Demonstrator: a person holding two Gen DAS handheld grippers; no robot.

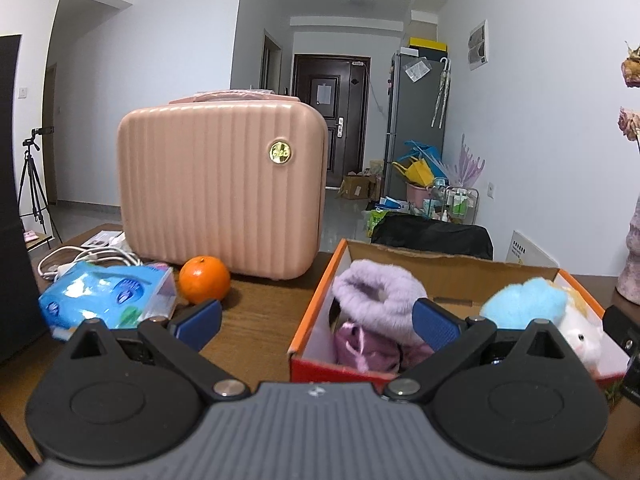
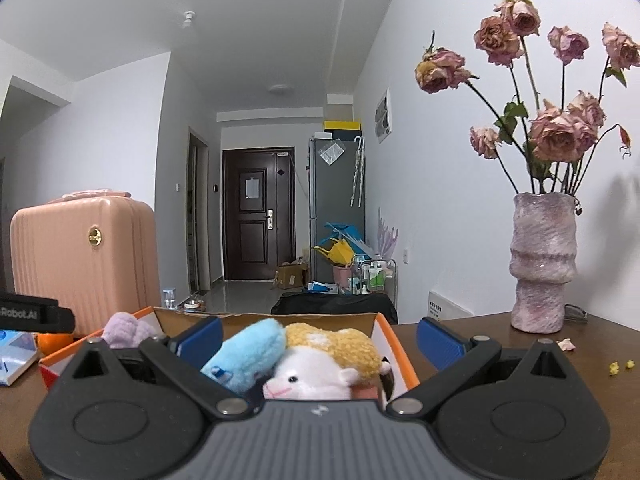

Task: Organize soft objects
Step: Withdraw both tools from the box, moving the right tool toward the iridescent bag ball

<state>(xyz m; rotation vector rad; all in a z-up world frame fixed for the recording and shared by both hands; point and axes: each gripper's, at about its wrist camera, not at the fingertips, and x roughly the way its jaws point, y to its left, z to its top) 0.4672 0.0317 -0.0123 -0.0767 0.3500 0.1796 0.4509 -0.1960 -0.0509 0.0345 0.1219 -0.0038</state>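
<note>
Both of our tongs are spread wide with nothing between the pads. The left gripper [image 1: 316, 320] fills the bottom of its frame, blue pads apart, one in front of the round orange fruit [image 1: 204, 285] and the other over the near left corner of the open orange-and-white cardboard box [image 1: 316, 312]. The right gripper [image 2: 320, 338] sits just in front of the same box [image 2: 400, 354], equally open.

The soft stuff is already in the box: a fluffy lilac plush [image 1: 376, 296] and a shiny pink fabric pouch [image 1: 360, 346] at the left end, and at the right end a light blue plush [image 2: 248, 350] against a white-and-yellow plush animal [image 2: 316, 374].

At the lower left of the left view there's a blue plastic-wrapped tissue pack [image 1: 104, 300] on the brown wooden table [image 1: 260, 320], with the ribbed pink hard-shell case [image 1: 220, 188] behind it. If that pack counts as soft, it's what's left.

Risks, as we see it: the film looks slippery, so a shallow pinch could slide off. The orange is just beside it and could get nudged and roll. On the right, the tall mottled purple vase [image 2: 542, 264] of dried roses stands near the box, so a wide swing could tip it.
</note>
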